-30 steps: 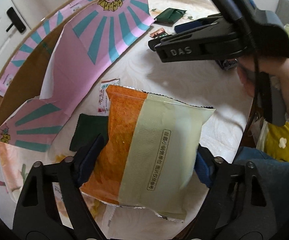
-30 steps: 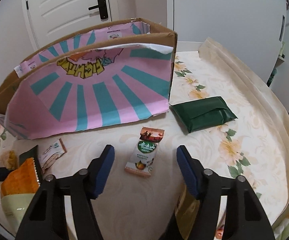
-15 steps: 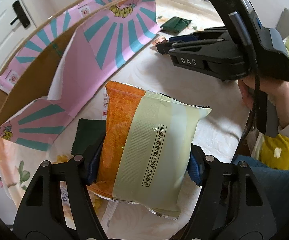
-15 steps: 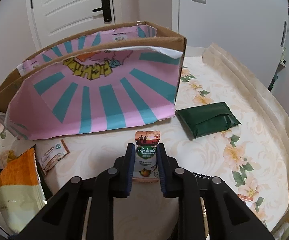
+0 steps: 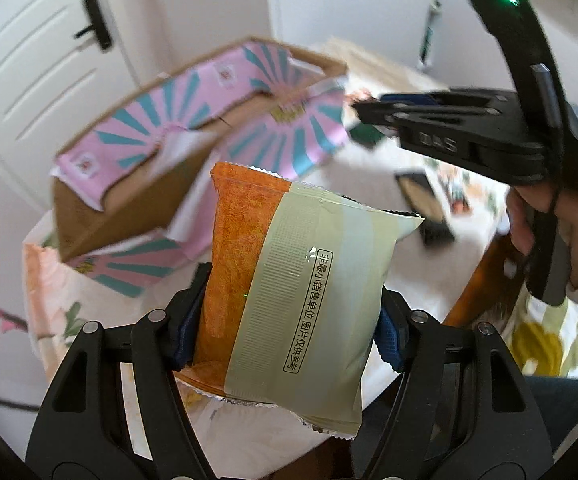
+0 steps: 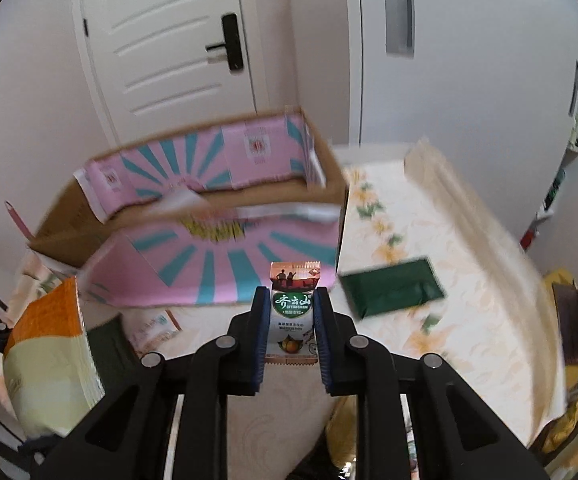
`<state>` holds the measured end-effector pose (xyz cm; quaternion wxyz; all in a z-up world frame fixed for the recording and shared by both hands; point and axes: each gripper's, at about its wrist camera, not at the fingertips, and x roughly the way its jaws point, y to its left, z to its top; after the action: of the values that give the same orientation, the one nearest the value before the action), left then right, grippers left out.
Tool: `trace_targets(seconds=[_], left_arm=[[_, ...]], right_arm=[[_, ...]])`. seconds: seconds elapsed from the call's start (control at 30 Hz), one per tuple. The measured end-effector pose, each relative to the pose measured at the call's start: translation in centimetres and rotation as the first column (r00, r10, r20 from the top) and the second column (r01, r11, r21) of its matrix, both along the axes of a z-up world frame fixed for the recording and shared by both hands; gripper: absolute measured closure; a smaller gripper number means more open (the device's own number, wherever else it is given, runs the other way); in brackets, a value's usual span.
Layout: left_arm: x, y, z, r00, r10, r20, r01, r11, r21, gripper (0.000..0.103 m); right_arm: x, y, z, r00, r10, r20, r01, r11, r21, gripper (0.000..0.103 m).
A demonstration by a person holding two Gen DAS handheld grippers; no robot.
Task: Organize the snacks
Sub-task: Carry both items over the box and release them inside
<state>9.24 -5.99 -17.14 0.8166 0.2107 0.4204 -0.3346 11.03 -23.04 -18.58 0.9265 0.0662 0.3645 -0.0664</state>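
My left gripper (image 5: 289, 320) is shut on a puffy orange and pale green snack bag (image 5: 289, 280), held up above the table. In the right wrist view the same bag (image 6: 49, 360) shows at the lower left. My right gripper (image 6: 291, 320) is shut on a small white and brown snack packet (image 6: 293, 312), also lifted off the table. From the left wrist view the right gripper (image 5: 369, 112) appears at the upper right, held by a hand (image 5: 545, 220). An open cardboard box with pink and teal flaps (image 6: 217, 216) stands behind both, and its inside (image 5: 137, 184) looks brown.
A dark green packet (image 6: 393, 288) lies on the flowered tablecloth (image 6: 469, 320) right of the box. A small white packet (image 6: 153, 328) and a dark green one lie near the box front. A white door (image 6: 169, 40) and wall stand behind. A dark packet (image 5: 425, 208) lies on the table.
Both grippers closed on their snacks and rose off the table. The right gripper clamped the small packet that lay between its open fingers. The box top now shows from above.
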Motion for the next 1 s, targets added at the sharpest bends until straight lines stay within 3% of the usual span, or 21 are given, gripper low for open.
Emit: trace_targets(seconds=[0.27,0.43,0.57,0.73,0.87,1.0], left_arm=[[1.5,0.5,6.5,0.972,0.231,0.046,-0.224,0.966,-0.126,0.037],[3.1,0.2,9.7,0.926,0.37,0.071,-0.353,0.918,-0.182,0.037],[5.2,0.5,11.0,0.875,0.478,0.073,-0.455,0.865,-0.213,0.037],[9.5,1.8,10.7,0.812,0.583,-0.01,-0.569,0.788,-0.237,0.037],[13.6,3.0,8.4,0.784,0.616,-0.076,-0.617,0.763,-0.193,0.037],[17.4,3.5,5.1,0.768,0.623,-0.147,-0.64,0.755,-0.141,0.037]], right_arm=[[-0.2,-1.6,6.4,0.989,0.133,0.069,-0.132,0.991,-0.017,0.083],[0.8,-2.8,9.6,0.969,0.221,0.111,-0.222,0.975,0.0,0.083],[2.6,-3.6,11.8,0.946,0.296,0.133,-0.299,0.954,0.006,0.083],[4.7,-3.9,12.8,0.921,0.365,0.138,-0.37,0.929,0.013,0.083],[6.5,-3.5,12.5,0.916,0.381,0.123,-0.389,0.92,0.043,0.083],[7.9,-2.9,11.6,0.919,0.382,0.099,-0.388,0.92,0.058,0.083]])
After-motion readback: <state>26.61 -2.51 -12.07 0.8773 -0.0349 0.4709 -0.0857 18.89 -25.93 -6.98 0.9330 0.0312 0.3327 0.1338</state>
